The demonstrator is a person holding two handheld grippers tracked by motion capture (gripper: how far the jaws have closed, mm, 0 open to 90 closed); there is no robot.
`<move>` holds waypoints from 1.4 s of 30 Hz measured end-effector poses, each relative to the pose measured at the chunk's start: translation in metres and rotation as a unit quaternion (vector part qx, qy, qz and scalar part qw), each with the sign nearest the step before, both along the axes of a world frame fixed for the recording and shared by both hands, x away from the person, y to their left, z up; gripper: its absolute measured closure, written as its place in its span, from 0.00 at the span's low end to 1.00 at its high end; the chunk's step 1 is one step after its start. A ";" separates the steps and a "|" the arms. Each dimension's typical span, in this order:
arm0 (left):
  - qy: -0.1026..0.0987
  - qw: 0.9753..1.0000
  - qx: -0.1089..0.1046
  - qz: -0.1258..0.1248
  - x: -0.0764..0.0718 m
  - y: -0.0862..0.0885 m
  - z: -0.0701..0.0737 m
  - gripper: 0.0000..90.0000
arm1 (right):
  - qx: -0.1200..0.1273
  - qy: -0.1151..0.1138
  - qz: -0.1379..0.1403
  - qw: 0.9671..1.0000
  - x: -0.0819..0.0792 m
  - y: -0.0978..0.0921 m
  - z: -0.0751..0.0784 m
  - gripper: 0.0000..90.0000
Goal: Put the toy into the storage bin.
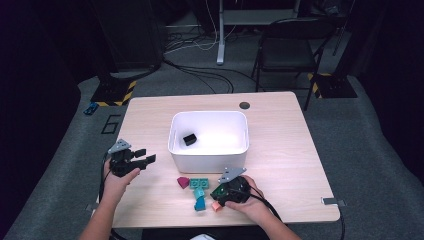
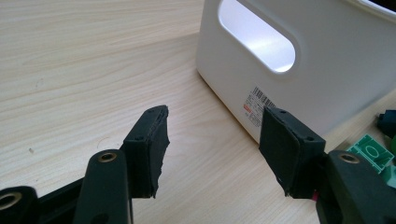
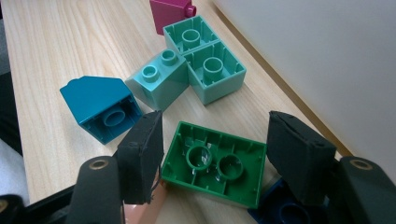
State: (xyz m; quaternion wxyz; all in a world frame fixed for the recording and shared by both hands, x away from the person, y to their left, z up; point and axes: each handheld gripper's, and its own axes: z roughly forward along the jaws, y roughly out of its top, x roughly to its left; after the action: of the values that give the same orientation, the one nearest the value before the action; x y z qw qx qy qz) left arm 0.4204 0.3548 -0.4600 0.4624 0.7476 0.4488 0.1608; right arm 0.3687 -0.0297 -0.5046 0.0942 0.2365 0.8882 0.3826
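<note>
Both handheld tools, the left gripper [image 1: 141, 159] and the right gripper [image 1: 220, 196], are matte black with brass-ringed screws, thick padded jaws, grey three-cornered top plates and trailing black cables, gripped by bare forearms.

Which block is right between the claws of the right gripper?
The green block, upside down, lies between the right gripper jaws; the teal, mint and magenta ones sit farther off.

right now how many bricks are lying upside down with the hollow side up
4 show hollows: the green brick between the right gripper jaws, the mint double brick by the white bin, the teal brick tipped sideways, and a dark blue one partly hidden.
</note>
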 end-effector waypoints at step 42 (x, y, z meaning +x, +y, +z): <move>0.004 1.000 0.004 -0.004 0.001 -0.001 -0.001 0.46 | 0.021 0.013 0.029 0.999 0.000 -0.008 0.037 0.47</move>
State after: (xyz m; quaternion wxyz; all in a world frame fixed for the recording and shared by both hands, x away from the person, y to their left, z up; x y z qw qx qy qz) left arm 0.4217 0.3536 -0.4605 0.4583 0.7517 0.4473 0.1576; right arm 0.3687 -0.0373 -0.4678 0.0667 0.2172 0.8877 0.4004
